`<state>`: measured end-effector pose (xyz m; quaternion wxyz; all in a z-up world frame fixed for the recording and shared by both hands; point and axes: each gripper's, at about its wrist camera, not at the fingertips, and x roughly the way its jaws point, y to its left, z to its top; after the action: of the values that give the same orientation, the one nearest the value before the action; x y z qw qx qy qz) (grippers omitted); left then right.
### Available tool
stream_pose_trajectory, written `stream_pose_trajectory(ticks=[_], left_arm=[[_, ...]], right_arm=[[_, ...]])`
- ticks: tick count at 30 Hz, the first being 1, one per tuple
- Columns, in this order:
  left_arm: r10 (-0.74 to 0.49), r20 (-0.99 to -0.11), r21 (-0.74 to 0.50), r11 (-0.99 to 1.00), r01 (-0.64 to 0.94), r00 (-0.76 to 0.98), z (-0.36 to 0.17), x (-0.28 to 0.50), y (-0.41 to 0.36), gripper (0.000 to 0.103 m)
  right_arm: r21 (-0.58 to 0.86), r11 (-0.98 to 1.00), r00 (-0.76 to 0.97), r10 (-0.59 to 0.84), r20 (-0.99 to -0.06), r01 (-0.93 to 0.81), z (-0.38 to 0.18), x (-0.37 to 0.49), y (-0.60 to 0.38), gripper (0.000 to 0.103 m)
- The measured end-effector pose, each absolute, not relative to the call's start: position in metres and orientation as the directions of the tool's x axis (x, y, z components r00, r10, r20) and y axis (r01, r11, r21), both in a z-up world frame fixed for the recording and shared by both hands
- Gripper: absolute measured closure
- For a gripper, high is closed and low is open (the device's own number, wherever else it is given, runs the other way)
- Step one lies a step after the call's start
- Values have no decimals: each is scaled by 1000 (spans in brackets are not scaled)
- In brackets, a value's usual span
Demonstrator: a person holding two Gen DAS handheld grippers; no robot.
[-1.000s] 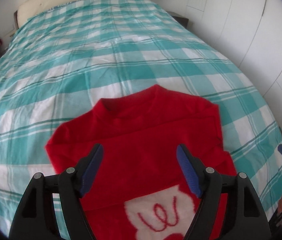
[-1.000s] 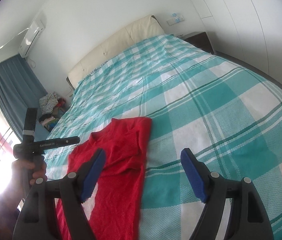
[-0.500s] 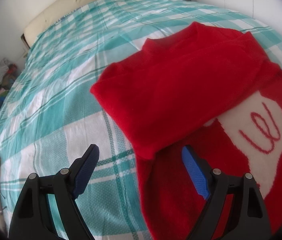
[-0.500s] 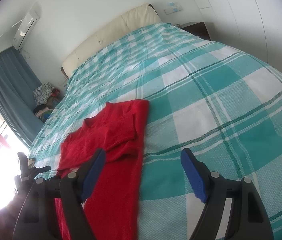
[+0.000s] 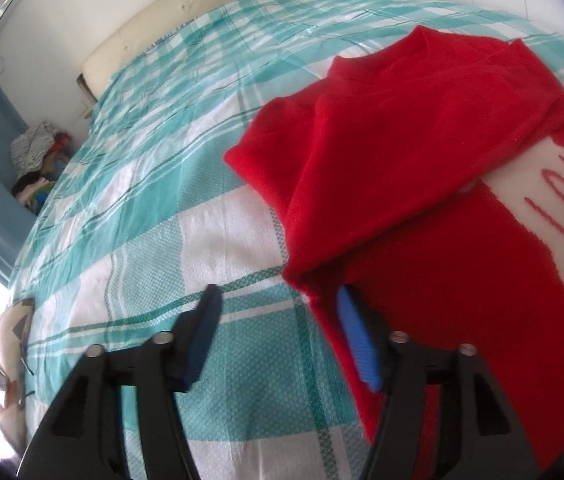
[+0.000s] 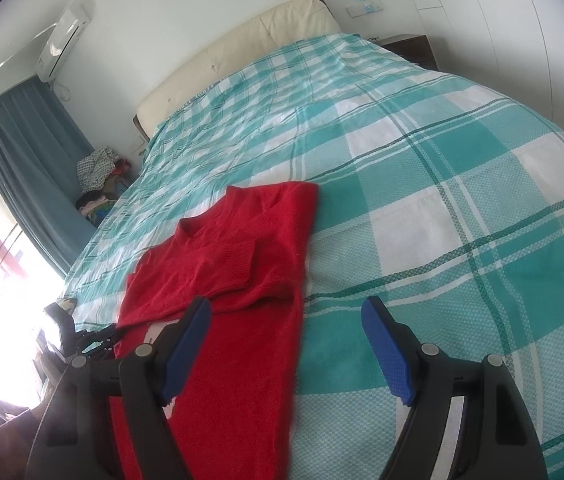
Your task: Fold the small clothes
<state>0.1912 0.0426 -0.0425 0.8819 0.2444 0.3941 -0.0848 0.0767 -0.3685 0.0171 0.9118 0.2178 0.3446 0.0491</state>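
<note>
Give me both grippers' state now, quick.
Left gripper: jaws open, holding nothing, at the edge of the red sweater.
Right gripper: jaws open, holding nothing, over the sweater's other edge.

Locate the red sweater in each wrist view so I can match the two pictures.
Left wrist: the red sweater fills the right half, a sleeve folded across its body, its near edge by the right blue finger.
Right wrist: the red sweater lies left of centre, running down behind the left finger.
Shared landmark: the cream headboard at the bed's far end.
</note>
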Motion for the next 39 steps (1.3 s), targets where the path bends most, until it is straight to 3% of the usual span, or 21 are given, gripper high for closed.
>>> stream_pose_trajectory(ticks=[1, 6, 12, 13, 15, 16, 17, 19, 22, 25, 26, 28, 30, 34, 39], left_arm=[[-8, -748, 314, 876, 365, 663, -35, 188, 49, 18], [-215, -779, 4, 937, 348, 589, 1, 216, 78, 14], [-206, -827, -77, 963, 258, 523, -14, 296, 64, 16], [-233, -841, -128, 962, 240, 488, -22, 308, 64, 22], [-334, -837, -256, 939, 231, 433, -33, 321, 67, 53], [-380, -828, -299, 922, 247, 412, -37, 325, 66, 86], [-369, -829, -277, 924, 264, 420, -37, 326, 62, 97], [-305, -820, -200, 946, 255, 484, -32, 327, 62, 98], [-275, -811, -209, 961, 184, 516, -32, 333, 77, 98], [-223, -835, -134, 969, 207, 503, -36, 327, 69, 84], [-202, -838, -109, 972, 207, 506, -34, 323, 67, 57], [-204, -824, -107, 972, 208, 529, -28, 310, 71, 20], [-214, -810, -82, 963, 256, 545, -26, 293, 72, 15], [-60, -859, 117, 944, 308, 508, -51, 274, 75, 13], [-131, -787, -20, 982, 188, 602, -33, 249, 130, 0]], right_arm=[[412, 909, 758, 229, -610, 57, 18, 76, -367, 26], [405, 913, 755, 230, -613, 50, 18, 79, -365, 26], [354, 935, 735, 227, -640, 20, 9, 84, -347, 26], [343, 939, 731, 223, -645, 16, 8, 83, -345, 26], [326, 945, 723, 216, -656, 14, 5, 84, -343, 26], [326, 945, 719, 216, -661, 15, 4, 85, -344, 26], [329, 944, 716, 217, -663, 19, 3, 86, -344, 26], [341, 940, 714, 220, -665, 28, 2, 88, -347, 26], [353, 935, 712, 226, -665, 33, 1, 90, -349, 26], [352, 936, 706, 234, -669, 24, 1, 90, -346, 26], [351, 936, 706, 235, -668, 21, 2, 90, -345, 26], [347, 938, 709, 233, -666, 18, 3, 89, -344, 26], [341, 940, 712, 225, -665, 22, 3, 88, -344, 26], [344, 938, 711, 221, -668, 31, 1, 88, -346, 26], [314, 949, 724, 196, -661, 30, 3, 85, -344, 26]])
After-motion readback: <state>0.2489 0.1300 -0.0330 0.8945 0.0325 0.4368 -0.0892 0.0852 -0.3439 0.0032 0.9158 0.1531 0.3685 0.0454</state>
